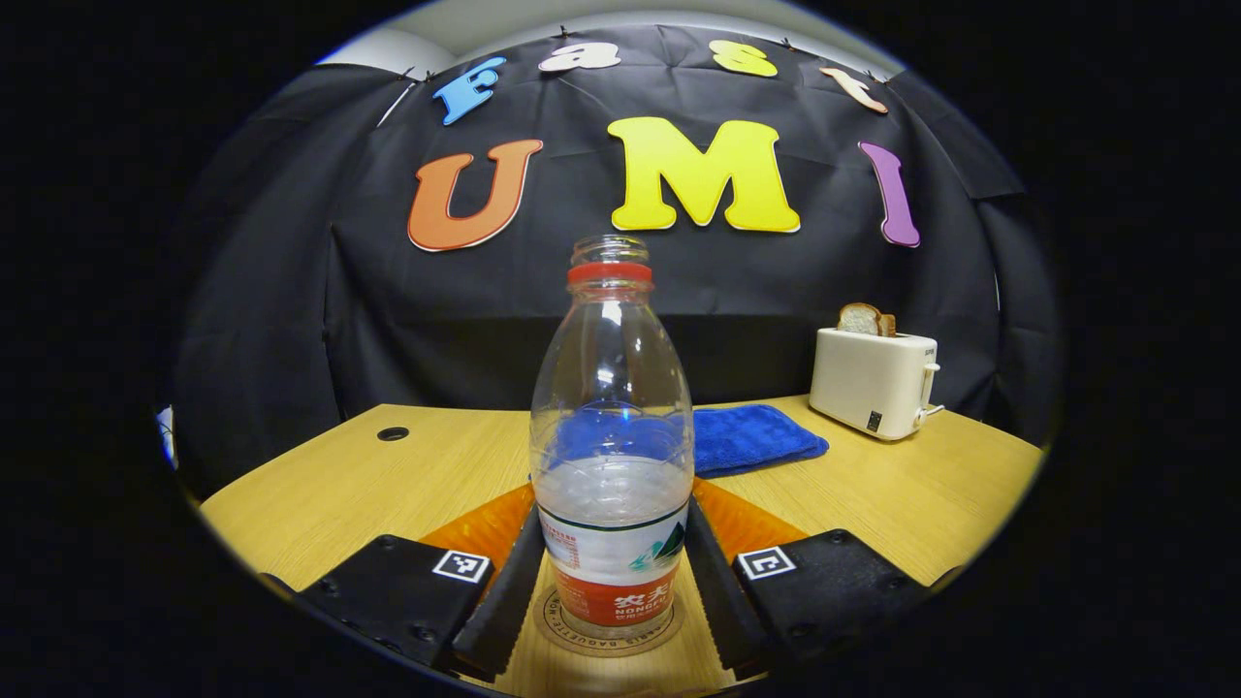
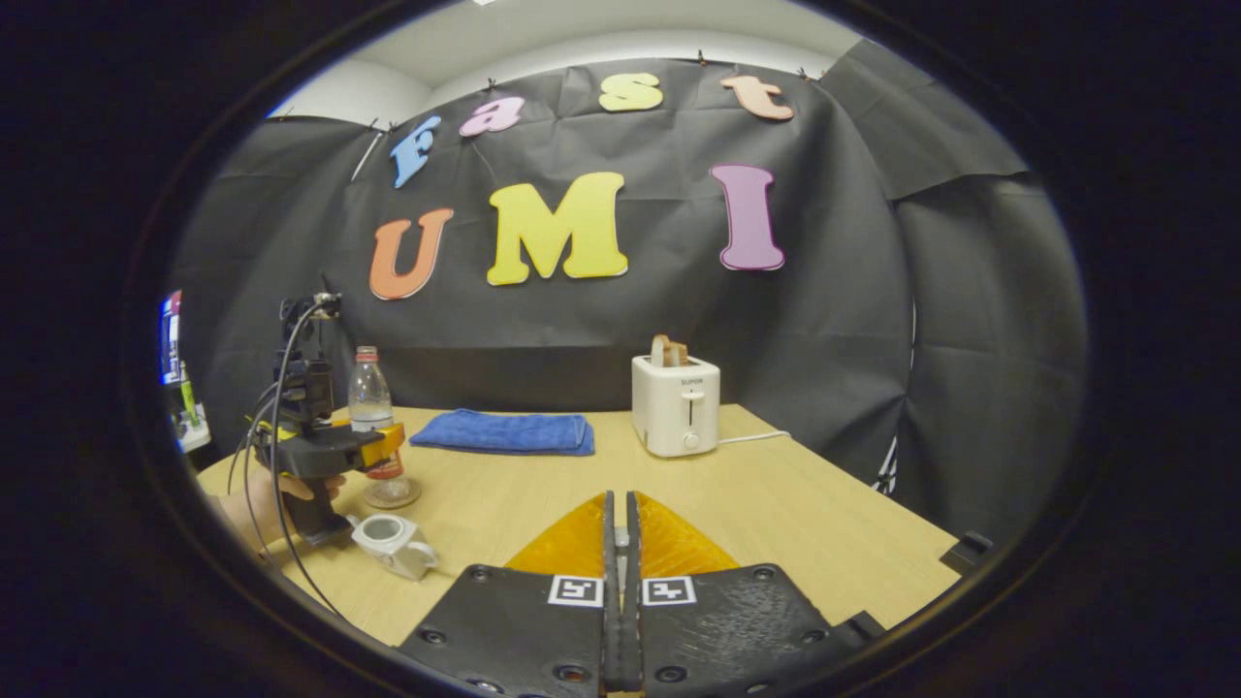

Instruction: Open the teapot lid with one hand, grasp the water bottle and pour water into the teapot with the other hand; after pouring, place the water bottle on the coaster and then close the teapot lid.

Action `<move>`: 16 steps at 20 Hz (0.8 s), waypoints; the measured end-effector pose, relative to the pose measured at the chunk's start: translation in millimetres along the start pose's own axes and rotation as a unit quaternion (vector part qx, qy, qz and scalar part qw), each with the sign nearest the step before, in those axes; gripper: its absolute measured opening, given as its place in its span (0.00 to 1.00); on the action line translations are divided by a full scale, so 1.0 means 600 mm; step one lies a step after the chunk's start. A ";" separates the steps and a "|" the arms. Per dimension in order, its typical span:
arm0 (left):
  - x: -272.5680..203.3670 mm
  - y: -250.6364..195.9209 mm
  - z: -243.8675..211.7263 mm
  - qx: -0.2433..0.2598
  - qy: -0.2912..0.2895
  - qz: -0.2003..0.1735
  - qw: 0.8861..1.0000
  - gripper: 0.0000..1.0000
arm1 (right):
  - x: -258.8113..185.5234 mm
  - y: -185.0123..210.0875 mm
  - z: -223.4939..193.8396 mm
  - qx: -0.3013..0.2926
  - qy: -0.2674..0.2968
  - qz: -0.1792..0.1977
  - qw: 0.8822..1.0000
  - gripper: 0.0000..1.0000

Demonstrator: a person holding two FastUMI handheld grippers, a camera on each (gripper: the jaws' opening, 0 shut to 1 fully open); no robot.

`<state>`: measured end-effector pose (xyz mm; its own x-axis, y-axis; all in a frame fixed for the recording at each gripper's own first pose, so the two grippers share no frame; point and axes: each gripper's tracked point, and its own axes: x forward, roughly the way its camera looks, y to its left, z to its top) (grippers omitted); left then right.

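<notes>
One water bottle [image 1: 611, 456] with a red-and-white label stands on coaster [image 1: 553, 625].

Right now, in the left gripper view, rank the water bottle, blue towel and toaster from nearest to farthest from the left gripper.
1. Water bottle: between the left gripper's fingers, standing on the coaster.
2. Blue towel: behind the bottle, slightly right, flat on the table.
3. Toaster: farthest, at the far right of the table, bread in its slots.
</notes>
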<state>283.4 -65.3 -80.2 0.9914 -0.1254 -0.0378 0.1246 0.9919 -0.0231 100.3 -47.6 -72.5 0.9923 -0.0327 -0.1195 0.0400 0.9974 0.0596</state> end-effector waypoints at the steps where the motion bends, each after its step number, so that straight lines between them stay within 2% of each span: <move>1: 0.001 0.003 0.000 0.002 0.001 0.003 1.000 0.78 | -0.001 -0.001 0.000 -0.001 0.001 0.000 1.000 0.00; 6: -0.001 -0.004 -0.015 0.000 0.014 -0.012 1.000 0.80 | -0.002 -0.001 0.000 -0.002 0.000 -0.001 1.000 0.00; 11: -0.005 -0.003 -0.012 0.006 0.007 -0.009 1.000 0.91 | -0.002 0.003 -0.002 -0.009 0.003 -0.002 1.000 0.00; 16: -0.017 -0.004 0.001 0.009 0.001 -0.012 1.000 0.93 | -0.004 0.002 -0.001 -0.010 0.001 -0.003 1.000 0.00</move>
<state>273.0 -66.4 -79.4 0.9879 -0.1500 -0.0392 0.1498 0.9887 -0.0062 97.7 -46.2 -72.7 0.9917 -0.0383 -0.1227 0.0433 0.9983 0.0382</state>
